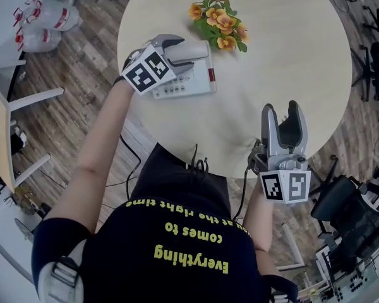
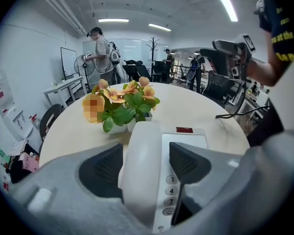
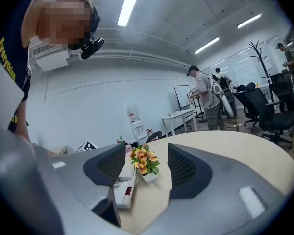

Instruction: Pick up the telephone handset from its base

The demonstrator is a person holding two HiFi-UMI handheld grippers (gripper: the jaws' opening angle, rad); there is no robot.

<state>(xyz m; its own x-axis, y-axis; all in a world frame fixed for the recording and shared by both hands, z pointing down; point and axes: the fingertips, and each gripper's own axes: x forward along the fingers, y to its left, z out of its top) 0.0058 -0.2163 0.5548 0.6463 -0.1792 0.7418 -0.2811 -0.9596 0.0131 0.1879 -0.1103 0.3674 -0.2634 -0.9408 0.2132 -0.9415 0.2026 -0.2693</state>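
Note:
A white desk telephone base (image 1: 192,86) lies on the round table, and its handset (image 1: 191,50) rests in the cradle. My left gripper (image 1: 180,54) points steeply down over it. In the left gripper view the handset (image 2: 143,170) lies between the two dark pads (image 2: 102,170). A strip of the base (image 2: 185,142) and keypad shows between the handset and the right-hand pad, so the jaws stand open around it. My right gripper (image 1: 284,111) hangs open at the table's near edge with nothing between its fingers. In its own view, the right gripper (image 3: 146,166) frames the phone (image 3: 123,190) far off.
A small pot of orange flowers (image 1: 218,20) stands just beyond the phone on the beige table (image 1: 290,55). Black office chairs (image 1: 347,213) stand to the right, and water bottles (image 1: 50,14) lie on the floor at the left. Other people stand in the room's background.

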